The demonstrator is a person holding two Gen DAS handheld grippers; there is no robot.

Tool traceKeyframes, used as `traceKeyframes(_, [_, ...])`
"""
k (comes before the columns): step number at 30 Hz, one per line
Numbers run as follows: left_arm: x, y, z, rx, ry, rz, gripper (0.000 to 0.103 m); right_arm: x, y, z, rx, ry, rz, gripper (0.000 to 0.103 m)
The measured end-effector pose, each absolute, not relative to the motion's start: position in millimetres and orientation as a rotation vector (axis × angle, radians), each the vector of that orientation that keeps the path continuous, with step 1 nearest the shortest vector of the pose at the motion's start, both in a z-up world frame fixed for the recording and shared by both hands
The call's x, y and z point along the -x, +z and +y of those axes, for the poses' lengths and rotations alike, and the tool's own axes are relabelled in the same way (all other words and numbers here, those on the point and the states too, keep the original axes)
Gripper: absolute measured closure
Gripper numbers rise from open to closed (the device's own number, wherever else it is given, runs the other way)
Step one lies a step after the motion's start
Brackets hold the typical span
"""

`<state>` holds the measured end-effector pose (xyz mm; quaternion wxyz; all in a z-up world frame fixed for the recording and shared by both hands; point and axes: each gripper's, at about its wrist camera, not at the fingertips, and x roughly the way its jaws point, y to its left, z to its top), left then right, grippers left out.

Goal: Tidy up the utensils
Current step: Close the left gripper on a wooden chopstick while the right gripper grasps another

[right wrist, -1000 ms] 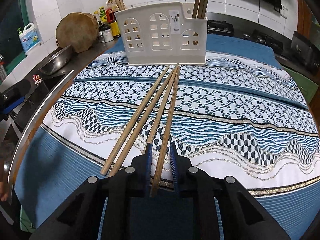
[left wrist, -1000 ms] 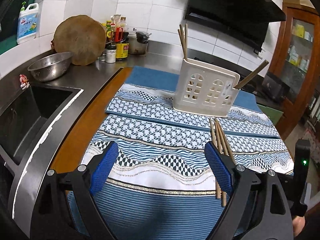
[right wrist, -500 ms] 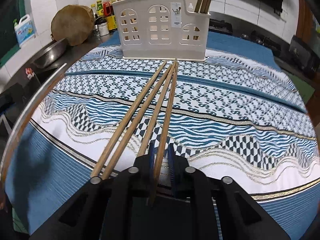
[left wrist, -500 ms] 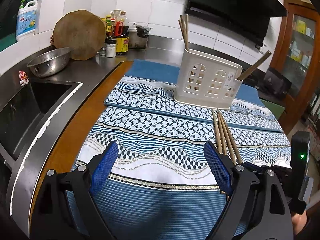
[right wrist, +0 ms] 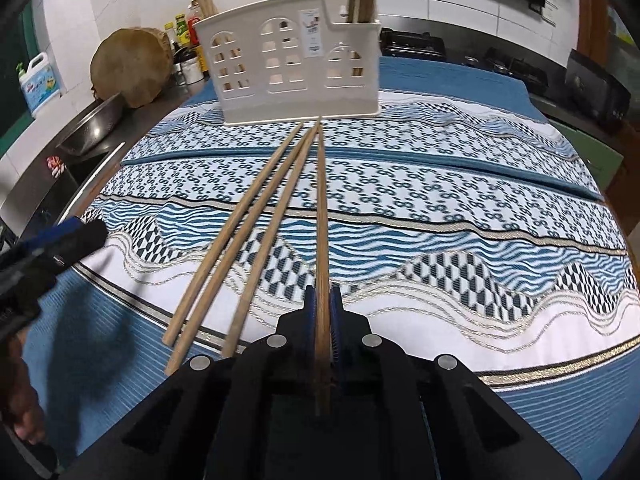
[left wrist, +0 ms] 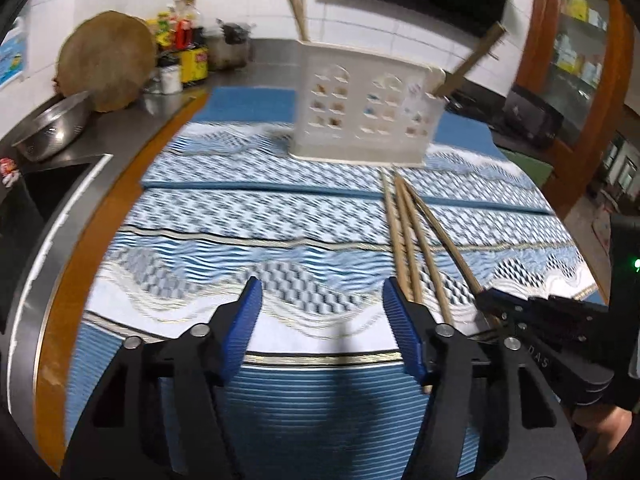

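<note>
Four slender wooden chopsticks are lying on the patterned cloth (right wrist: 440, 184), a woven mat banded in blue, white and black with wavy, chequered and looped motifs and thin metallic lines. They are fanning out from a near-common point just in front of the utensil holder (right wrist: 296, 76), a cream plastic box pierced with arched, window-shaped cut-outs and bearing a small label.

The right gripper (right wrist: 322, 312) is pinching one chopstick (right wrist: 321, 208), the rightmost of the four, between its ribbed blue pads, which are pressed tight against the stick. The three loose chopsticks (right wrist: 240, 232) are resting on the cloth just to its left, touching or nearly touching at their far tips.

The left gripper (left wrist: 322, 300) is hovering over the cloth with its blue pads apart and closing; nothing is lying between them. The nearest loose sticks are passing just beside its right finger (left wrist: 400, 320).

More wooden sticks are standing upright in the holder: a cluster at its left end and another at its right; the exact count is unclear.

On the steel counter beyond, a round wooden board (right wrist: 130, 68) is leaning beside a metal bowl (left wrist: 52, 132).
</note>
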<state>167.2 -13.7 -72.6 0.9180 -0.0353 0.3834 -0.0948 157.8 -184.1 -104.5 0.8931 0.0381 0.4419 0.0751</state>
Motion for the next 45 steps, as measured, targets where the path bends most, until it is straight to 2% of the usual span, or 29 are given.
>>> traceKeyframes(5, [-179, -87, -37, 0.061, -0.254, 0.845, 0.058, -156, -106, -191, -0.103, 0.163, 0.918, 0.096])
traceKeyframes(8, [-184, -92, -48, 0.052, -0.274, 0.866, 0.06, -155, -106, -191, -0.107, 0.167, 0.915, 0.096])
traceKeyframes(13, [-190, -99, -61, 0.027, -0.295, 0.887, 0.069, -155, -107, -192, -0.119, 0.175, 0.912, 0.096])
traceKeyframes(24, [-197, -108, -77, -0.034, -0.286, 0.899, 0.082, -154, -108, -195, -0.135, 0.186, 0.906, 0.096])
traceKeyframes(28, [-200, -108, -77, -0.064, -0.251, 0.89, 0.091, -154, -108, -196, -0.139, 0.188, 0.906, 0.096])
traceKeyframes(45, [-197, -109, -71, -0.022, -0.252, 0.876, 0.096, -153, -108, -193, -0.115, 0.18, 0.897, 0.096])
